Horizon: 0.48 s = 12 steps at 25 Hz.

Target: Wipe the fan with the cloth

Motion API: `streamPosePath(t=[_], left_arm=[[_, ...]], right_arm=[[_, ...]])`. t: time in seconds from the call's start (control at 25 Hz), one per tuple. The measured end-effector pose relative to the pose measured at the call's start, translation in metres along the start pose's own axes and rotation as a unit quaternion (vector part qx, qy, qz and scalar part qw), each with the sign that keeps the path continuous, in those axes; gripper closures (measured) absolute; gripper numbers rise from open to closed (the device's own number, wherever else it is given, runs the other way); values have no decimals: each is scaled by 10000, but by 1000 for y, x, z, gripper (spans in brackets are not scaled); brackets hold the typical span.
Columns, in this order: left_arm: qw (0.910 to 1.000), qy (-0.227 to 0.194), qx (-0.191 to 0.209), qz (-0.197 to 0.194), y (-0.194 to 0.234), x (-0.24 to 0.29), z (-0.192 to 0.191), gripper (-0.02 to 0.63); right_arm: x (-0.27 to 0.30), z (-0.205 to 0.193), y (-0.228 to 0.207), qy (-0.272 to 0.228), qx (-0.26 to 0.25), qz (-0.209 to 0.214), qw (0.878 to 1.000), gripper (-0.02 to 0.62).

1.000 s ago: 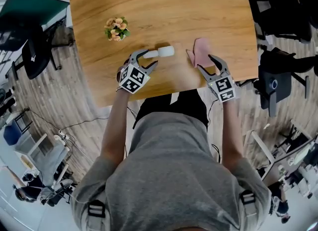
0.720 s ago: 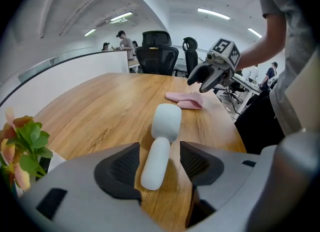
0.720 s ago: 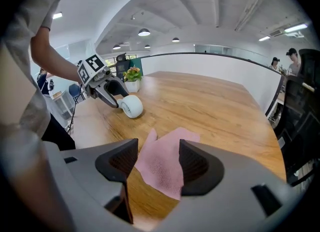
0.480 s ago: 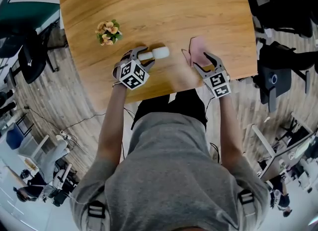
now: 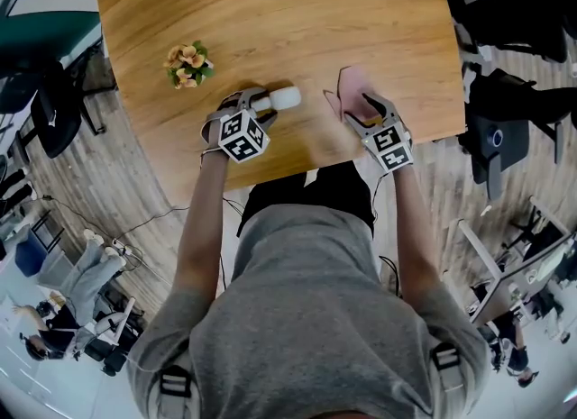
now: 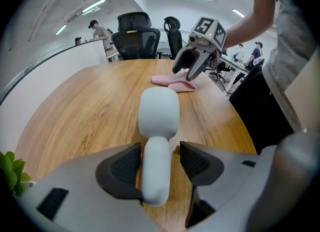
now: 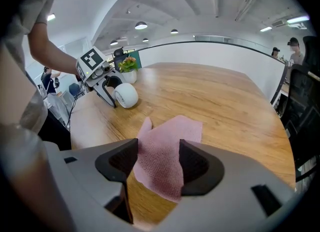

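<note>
Handheld fan (image 6: 159,112) is lying on its side at the lower middle of the wooden table (image 5: 270,12). Its handle is sitting between the parted jaws of the left gripper (image 6: 157,165), with one pad seemingly touching it and the other just clear. Right gripper (image 7: 156,162) is hovering, jaws apart, astride the pink cloth (image 7: 167,141) at the table's lower right. An uneven squeeze could be rolling the smooth handle sideways, and a shallow pinch risks catching only a loose fold.
</note>
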<state>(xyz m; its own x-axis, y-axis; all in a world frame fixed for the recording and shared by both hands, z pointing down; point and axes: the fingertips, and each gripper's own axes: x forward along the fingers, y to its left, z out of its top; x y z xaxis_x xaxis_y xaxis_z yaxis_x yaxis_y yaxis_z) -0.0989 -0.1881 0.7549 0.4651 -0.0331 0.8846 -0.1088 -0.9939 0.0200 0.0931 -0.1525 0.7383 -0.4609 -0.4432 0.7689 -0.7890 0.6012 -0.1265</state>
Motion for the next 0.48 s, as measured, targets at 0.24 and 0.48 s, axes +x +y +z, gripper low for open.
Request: streamPosePath(t=[0.24,0.48], left_arm=[[9999,-9,-34,-161,-4,-1,1,388],[9997,-17,-95,-244,-9,3,0,445]], right_arm=[[12,-13,2,380,-165,38,9991,356],[18,-18,5,522,-134,89,9985,432]])
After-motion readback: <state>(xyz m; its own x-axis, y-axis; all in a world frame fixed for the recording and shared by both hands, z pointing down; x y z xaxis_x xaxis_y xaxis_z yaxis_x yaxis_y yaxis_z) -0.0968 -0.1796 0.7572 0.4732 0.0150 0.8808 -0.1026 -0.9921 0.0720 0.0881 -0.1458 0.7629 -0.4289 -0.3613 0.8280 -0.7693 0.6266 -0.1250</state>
